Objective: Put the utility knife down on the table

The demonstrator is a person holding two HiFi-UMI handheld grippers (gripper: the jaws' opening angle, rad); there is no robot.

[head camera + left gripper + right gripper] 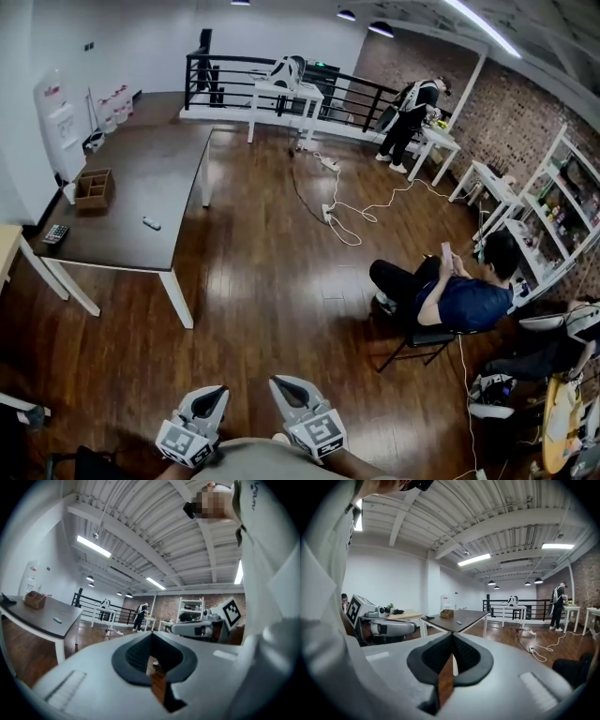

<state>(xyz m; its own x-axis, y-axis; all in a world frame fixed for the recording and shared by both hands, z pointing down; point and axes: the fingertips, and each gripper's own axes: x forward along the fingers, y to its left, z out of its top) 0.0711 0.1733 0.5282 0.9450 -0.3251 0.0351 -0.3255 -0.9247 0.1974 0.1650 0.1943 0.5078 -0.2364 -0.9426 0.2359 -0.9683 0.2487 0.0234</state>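
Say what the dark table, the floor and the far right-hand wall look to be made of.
Table: a dark brown top with a dull sheen, probably laminate or stained wood. Its white legs could be painted metal or wood.
Floor: plank seams and glossy light reflections suggest varnished wood or a wood-look laminate.
Wall: a reddish, matte surface with a grid of mortar lines looks like bare brick.
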